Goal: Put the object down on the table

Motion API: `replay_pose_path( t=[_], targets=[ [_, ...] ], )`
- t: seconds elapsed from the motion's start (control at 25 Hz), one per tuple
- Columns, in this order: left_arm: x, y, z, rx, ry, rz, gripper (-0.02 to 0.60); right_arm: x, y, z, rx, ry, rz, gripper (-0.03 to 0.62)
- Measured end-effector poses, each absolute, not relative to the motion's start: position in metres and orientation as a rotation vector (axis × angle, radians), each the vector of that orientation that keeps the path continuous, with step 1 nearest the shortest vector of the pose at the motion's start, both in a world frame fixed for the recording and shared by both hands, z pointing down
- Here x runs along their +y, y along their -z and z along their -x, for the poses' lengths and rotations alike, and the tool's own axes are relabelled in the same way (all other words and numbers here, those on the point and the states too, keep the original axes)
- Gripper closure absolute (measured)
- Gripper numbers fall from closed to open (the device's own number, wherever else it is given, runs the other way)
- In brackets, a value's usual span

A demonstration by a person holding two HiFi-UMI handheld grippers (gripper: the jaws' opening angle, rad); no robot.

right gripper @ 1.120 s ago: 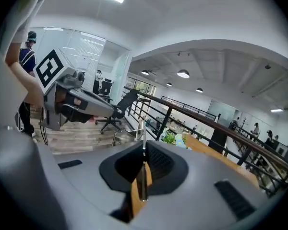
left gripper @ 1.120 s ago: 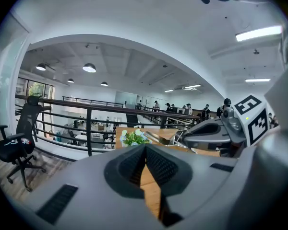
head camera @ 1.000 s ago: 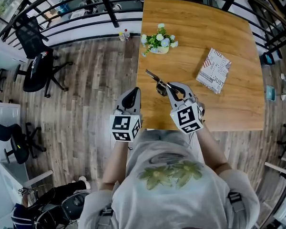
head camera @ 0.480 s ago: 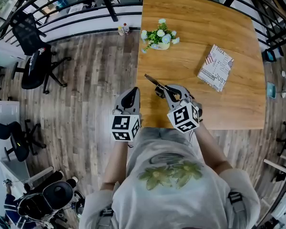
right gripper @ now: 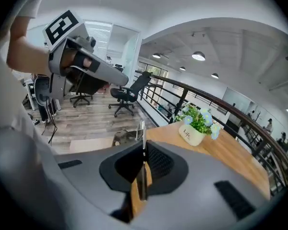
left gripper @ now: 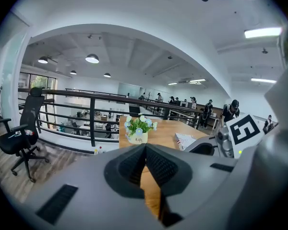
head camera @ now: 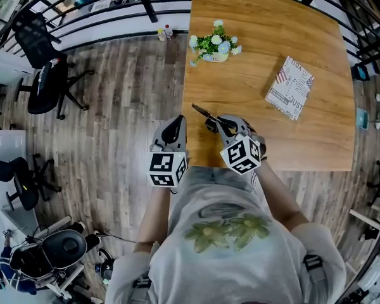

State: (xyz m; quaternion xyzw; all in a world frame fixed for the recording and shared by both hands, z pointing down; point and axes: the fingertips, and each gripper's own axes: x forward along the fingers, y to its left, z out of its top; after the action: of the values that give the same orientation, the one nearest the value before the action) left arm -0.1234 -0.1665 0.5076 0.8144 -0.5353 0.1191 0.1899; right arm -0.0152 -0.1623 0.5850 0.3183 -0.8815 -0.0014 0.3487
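A thin dark metal blade (head camera: 206, 115) sticks out up and to the left from my right gripper (head camera: 225, 127), which is shut on it over the near left part of the wooden table (head camera: 272, 18). In the right gripper view the blade (right gripper: 142, 133) stands edge-on between the closed pads, reaching past the right gripper (right gripper: 143, 152). My left gripper (head camera: 174, 128) hangs over the floor just left of the table edge, shut with nothing in it. In its own view the left gripper (left gripper: 145, 150) has its pads meeting.
A small pot of flowers (head camera: 215, 45) stands at the far left of the table and a printed book (head camera: 290, 87) lies to the right. Black railings (head camera: 114, 8) and office chairs (head camera: 47, 75) stand on the wooden floor to the left.
The right gripper with the blade has drawn back a little toward the table's near edge. The left gripper has kept its place.
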Motion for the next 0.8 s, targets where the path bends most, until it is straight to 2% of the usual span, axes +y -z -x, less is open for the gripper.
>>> replay_pose_path(
  t=[0.8],
  targets=[
    [-0.151,-0.531,0.117,-1.461,-0.4,-2.279,0.569,-0.147,-0.664,0.015,-2.173,0.008,-0.729,0.582]
  ],
)
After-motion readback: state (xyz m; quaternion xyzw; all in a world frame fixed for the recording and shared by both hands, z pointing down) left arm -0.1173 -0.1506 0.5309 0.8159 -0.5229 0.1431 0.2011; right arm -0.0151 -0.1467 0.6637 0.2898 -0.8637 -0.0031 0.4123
